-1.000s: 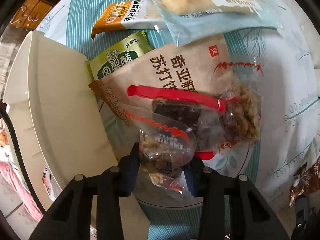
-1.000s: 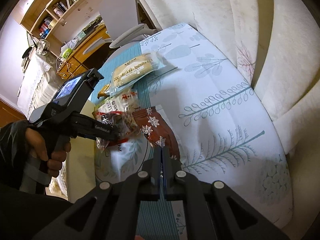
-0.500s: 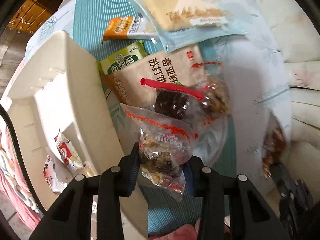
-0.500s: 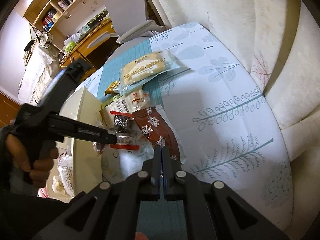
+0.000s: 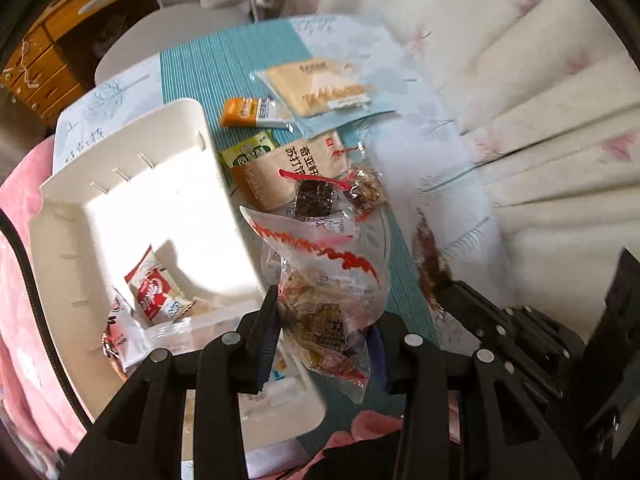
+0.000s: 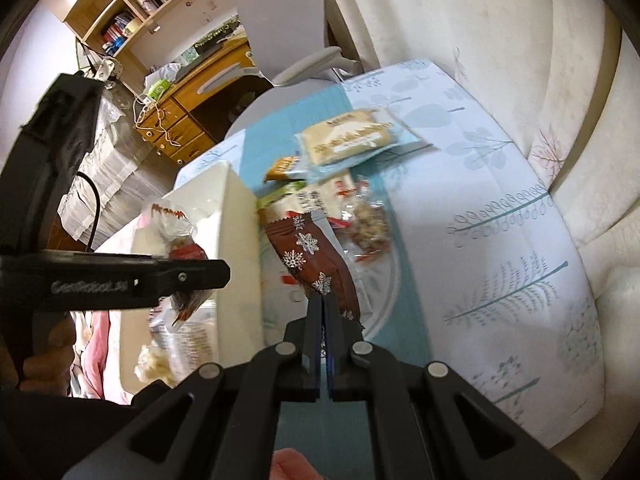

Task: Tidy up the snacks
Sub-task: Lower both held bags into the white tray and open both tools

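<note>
I hold the left gripper (image 5: 326, 334) clamped on a clear plastic snack bag with a red zigzag band (image 5: 320, 280); its pads pinch the bag's filled lower part, so the loose top stands up free. In the right wrist view this bag hangs at the rim of the cream plastic storage bin (image 6: 236, 240), a position I judge suited to dropping it inside.

The right gripper (image 6: 323, 320) has its fingers pressed together on the near corner of a brown foil wrapper printed with white snowflakes (image 6: 316, 256). The thin edge gives a flat seam to pinch. I cannot tell whether the rest of the wrapper hangs free or lies on the table.

The bin sits on the left of the table. A red and white sachet (image 5: 154, 292) lies on its floor at the near end, with further packets that are partly hidden; the far part of the floor is bare.

Further out, right of the bin, the unsorted snacks overlap in a loose pile: a clear bag with a red clip holding dark and nutty pieces (image 5: 332, 192), a tan cracker pouch with red characters (image 5: 288, 168), a green packet (image 5: 250, 152), an orange bar wrapper (image 5: 250, 112), and farthest a pale blue-edged pack of a flat yellow cake (image 5: 320, 88). All rest on the teal striped runner (image 5: 224, 64), within reach of both grippers.
</note>
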`<action>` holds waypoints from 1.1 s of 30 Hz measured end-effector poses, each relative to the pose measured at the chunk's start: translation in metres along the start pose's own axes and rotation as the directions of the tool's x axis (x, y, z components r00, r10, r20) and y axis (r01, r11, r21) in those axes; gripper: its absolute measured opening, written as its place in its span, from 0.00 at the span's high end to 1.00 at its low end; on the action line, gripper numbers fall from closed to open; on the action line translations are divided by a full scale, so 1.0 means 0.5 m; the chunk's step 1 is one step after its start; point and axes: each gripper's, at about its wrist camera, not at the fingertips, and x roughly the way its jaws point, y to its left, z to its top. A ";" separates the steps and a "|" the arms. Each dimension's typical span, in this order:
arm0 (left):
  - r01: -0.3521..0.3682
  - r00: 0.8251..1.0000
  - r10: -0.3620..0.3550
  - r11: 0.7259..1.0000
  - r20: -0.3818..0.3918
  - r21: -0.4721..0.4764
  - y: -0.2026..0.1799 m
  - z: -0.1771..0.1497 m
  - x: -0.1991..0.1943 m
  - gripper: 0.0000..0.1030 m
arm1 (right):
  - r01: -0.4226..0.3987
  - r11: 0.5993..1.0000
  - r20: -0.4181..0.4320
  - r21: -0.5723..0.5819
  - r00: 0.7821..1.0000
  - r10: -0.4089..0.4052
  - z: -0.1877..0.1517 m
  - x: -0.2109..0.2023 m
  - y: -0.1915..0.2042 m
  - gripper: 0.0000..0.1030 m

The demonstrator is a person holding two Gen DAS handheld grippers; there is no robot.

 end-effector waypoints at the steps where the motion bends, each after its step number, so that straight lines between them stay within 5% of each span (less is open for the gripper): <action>1: 0.007 1.000 -0.007 1.000 0.016 0.007 0.009 -0.011 -0.014 0.64 | 0.000 1.000 0.011 0.002 1.000 0.000 -0.005 -0.005 0.014 0.99; 13: 0.099 0.984 -0.102 0.995 0.145 0.025 0.175 -0.160 -0.119 0.63 | -0.001 1.000 0.080 -0.018 0.997 0.003 -0.086 -0.021 0.188 0.99; 22: 0.083 0.977 -0.087 0.996 0.195 0.024 0.280 -0.248 -0.141 0.63 | -0.033 0.999 0.097 -0.017 0.995 0.035 -0.158 -0.004 0.285 0.99; 30: 0.049 0.976 -0.048 0.999 0.214 0.001 0.315 -0.285 -0.149 0.38 | -0.024 1.000 0.079 0.011 0.997 0.023 -0.201 0.011 0.307 0.97; 33: 0.042 0.974 -0.044 0.999 0.224 0.010 0.310 -0.288 -0.151 0.36 | -0.012 1.000 0.071 0.009 0.997 0.011 -0.209 0.008 0.307 0.97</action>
